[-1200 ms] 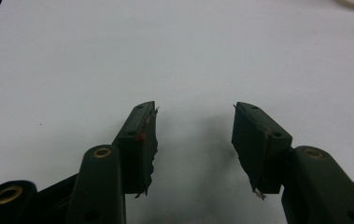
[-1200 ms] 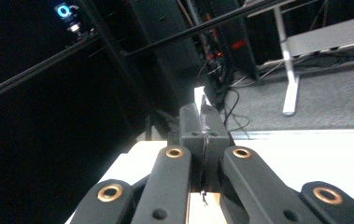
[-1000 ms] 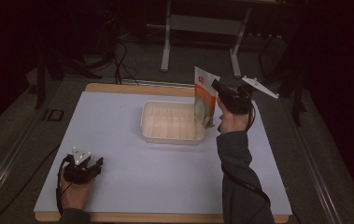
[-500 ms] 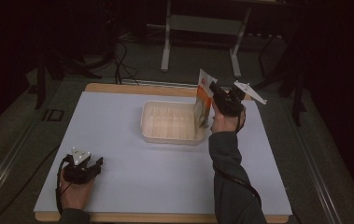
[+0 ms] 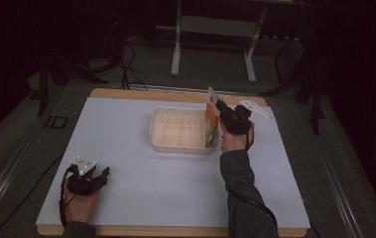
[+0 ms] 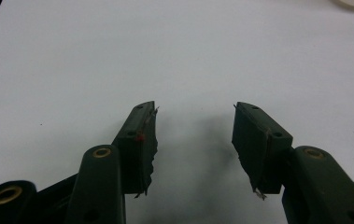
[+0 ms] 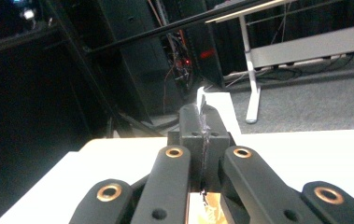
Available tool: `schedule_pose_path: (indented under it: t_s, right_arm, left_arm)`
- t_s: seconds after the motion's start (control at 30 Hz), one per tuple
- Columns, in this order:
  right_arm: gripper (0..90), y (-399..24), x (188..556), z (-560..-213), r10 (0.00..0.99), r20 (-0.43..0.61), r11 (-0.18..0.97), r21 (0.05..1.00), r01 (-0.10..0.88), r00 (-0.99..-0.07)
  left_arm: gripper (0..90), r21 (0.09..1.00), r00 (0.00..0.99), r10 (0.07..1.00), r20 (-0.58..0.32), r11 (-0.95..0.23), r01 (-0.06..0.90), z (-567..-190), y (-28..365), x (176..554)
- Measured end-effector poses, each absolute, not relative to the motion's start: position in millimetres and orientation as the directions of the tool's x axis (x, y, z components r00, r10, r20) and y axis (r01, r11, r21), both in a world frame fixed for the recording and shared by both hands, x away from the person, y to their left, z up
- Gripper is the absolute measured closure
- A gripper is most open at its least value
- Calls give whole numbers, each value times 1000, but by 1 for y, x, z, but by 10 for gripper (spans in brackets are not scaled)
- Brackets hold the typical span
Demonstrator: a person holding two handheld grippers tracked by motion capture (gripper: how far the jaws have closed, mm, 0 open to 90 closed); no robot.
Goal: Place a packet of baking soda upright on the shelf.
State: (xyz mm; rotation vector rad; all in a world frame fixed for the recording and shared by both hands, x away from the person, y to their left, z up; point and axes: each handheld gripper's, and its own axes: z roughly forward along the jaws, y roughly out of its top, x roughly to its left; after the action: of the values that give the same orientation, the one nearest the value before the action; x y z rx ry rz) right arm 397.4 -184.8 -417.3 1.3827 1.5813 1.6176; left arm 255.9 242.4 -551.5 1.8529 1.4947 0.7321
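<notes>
right gripper jaws clamp orange packet over tray; left gripper jaws gape, well apart.

White table top, grey floor, metal stand legs behind.

A glossy orange-and-white paper packet stands in a pale, matt translucent plastic tub on a smooth white tabletop with a wooden edge.

I've lowered my right claw and its packet down into the tub's right end.
</notes>
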Motion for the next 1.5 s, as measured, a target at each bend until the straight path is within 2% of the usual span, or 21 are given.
schedule_pose_path:
  t_s: [0.17,0.27,0.43,0.6,0.77,1.1,1.33,1.5]
  right_arm:
    - [885,-185,385,-418,884,243,-126,947,296,-400]
    - [846,-187,380,-423,878,249,-113,938,329,-408]
    - [836,-190,371,-442,885,240,-70,916,396,-398]
    - [857,-191,365,-460,888,227,-31,898,440,-401]
    - [892,-189,357,-468,888,192,14,897,441,-418]
    - [879,-191,354,-479,885,195,25,887,461,-423]
    - [747,-196,354,-482,873,218,25,873,487,-436]
    - [701,-199,348,-476,867,194,63,871,487,-460]
  left_arm:
    - [493,766,197,980,28,-148,625,-552,243,256]
    - [493,768,194,981,28,-145,624,-552,243,256]
    - [492,767,195,980,28,-146,625,-552,242,256]
    - [492,767,193,981,27,-144,625,-552,242,256]
    - [491,765,196,980,30,-148,627,-552,242,256]
    - [490,766,194,981,28,-146,626,-552,242,256]
    - [489,769,193,981,26,-143,623,-551,243,256]
    - [488,770,192,981,25,-141,623,-551,243,256]
